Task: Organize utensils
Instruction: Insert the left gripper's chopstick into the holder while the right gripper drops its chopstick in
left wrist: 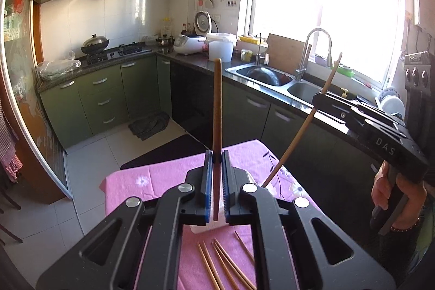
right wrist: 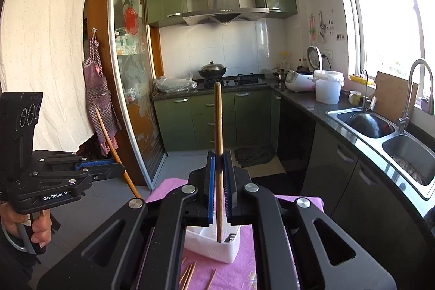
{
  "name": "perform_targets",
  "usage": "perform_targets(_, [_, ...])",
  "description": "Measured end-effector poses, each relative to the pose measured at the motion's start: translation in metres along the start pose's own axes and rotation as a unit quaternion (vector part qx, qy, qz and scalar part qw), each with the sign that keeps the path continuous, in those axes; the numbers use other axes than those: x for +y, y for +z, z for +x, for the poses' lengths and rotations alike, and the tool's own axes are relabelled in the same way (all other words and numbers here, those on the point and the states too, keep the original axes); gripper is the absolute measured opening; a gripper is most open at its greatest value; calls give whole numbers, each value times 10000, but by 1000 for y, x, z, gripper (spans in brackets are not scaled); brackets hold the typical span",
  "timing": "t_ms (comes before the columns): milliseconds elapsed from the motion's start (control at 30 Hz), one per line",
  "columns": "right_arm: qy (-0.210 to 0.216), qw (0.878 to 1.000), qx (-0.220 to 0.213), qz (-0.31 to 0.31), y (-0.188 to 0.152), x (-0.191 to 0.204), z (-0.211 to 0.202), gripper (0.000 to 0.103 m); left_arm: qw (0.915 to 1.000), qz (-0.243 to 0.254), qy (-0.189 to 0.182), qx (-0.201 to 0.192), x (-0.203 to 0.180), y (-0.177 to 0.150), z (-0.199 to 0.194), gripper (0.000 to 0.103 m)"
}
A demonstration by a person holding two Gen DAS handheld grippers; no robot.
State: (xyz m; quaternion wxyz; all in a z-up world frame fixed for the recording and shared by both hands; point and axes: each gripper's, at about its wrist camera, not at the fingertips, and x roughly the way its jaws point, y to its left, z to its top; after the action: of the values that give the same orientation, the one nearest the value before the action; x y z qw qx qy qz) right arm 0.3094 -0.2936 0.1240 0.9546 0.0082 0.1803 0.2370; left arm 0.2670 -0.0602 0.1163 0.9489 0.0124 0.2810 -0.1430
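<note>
My left gripper (left wrist: 217, 159) is shut on a brown wooden chopstick (left wrist: 217, 110) that stands upright over a white slotted utensil basket (left wrist: 220, 220). My right gripper (right wrist: 219, 162) is shut on another wooden chopstick (right wrist: 218, 127), whose lower end dips into the white basket (right wrist: 214, 246). In the left wrist view the right gripper (left wrist: 319, 97) holds its chopstick (left wrist: 295, 137) slanted. In the right wrist view the left gripper (right wrist: 119, 163) holds its chopstick (right wrist: 108, 137) slanted. Several loose chopsticks (left wrist: 223, 265) lie on the pink cloth (left wrist: 163, 181) in front of the basket.
The pink flowered cloth (right wrist: 242, 273) covers a small table in a green kitchen. A counter with a double sink (right wrist: 386, 135) and tap runs along the right. A stove with a wok (right wrist: 212, 71) stands at the back. Tiled floor lies to the left.
</note>
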Motion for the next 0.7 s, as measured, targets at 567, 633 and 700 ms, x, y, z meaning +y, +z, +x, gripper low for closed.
perform_targets(567, [162,9960,850,209,-67,-21,110,7,9962,-53,343,802,14,-46,108,7])
perform_targets(633, [174,9960,847,219,-71,-20,109,7,9958,-29,374,840,15,-49,108,7])
perform_targets(700, [196,9964,787,236,-70,-20,103,7,9958,-14,410,819,14,-49,103,8])
